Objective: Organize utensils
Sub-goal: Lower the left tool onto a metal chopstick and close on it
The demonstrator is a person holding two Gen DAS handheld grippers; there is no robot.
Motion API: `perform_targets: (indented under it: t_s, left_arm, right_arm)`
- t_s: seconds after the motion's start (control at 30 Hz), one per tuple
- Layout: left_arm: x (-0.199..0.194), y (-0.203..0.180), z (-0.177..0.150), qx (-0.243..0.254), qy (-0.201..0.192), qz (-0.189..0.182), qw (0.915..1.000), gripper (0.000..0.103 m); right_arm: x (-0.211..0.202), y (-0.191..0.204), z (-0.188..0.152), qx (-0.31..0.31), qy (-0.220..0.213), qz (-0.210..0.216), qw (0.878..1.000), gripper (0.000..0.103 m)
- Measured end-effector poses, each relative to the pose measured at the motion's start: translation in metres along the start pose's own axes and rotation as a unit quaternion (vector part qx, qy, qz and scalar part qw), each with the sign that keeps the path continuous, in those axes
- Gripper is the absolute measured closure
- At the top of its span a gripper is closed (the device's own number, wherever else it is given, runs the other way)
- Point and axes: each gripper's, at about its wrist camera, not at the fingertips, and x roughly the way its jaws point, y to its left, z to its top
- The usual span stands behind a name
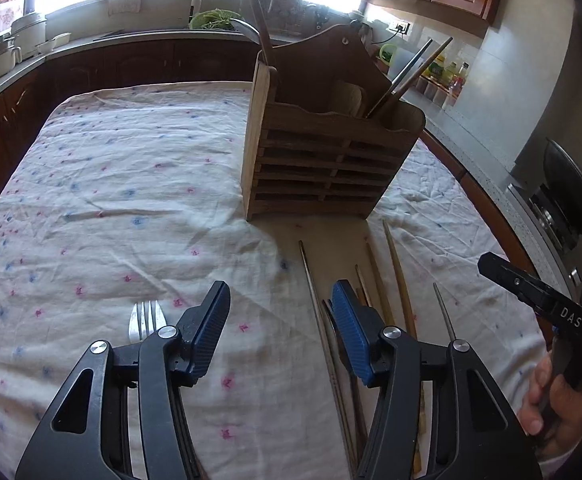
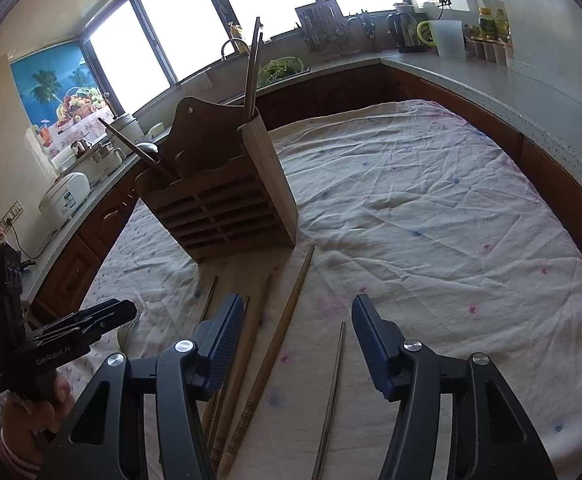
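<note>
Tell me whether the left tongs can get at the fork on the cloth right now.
Probably yes. The left tongs are open and hold nothing, and the fork lies bare on the tablecloth just to their left, nothing on top of it or between them.

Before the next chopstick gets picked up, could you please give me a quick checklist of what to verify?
1. Left gripper jaws open, holding nothing: ok.
2. Right gripper jaws open, holding nothing: ok.
3. Wooden holder upright on the tablecloth: ok.
4. Loose chopsticks lying in front of the holder, in view: ok.
5. Fork apart from the chopsticks: ok.
6. Free room in the holder's compartments: cannot tell.
</note>
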Motion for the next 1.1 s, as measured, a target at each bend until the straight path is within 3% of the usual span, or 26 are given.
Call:
perform_targets:
  t_s: [0.43, 0.67, 0.9, 1.1]
  left_arm:
    - [0.063, -0.022, 0.020, 0.050, 0.070, -0.002, 0.9963, 0.072]
    - [0.084, -0.022, 0.019, 0.052, 0.098, -0.004, 0.9938, 0.083]
    - [0.093, -0.033, 0.022, 0.081, 0.096, 0.016, 0.9920, 0.086]
    - [0.097, -0.043, 0.021, 0.106, 0.088, 0.028, 0.9901, 0.096]
  right_arm:
    - [0.073, 0.003, 0.025, -0.009, 0.057, -0.010, 0.998, 0.067]
    - [0.100, 0.004, 0.030, -0.013, 0.076, -0.023, 0.997, 0.076]
    - [0.121, 0.013, 0.029, -0.045, 0.093, -0.060, 0.993, 0.082]
    - [0.123, 0.021, 0.027, -0.075, 0.095, -0.082, 0.989, 0.093]
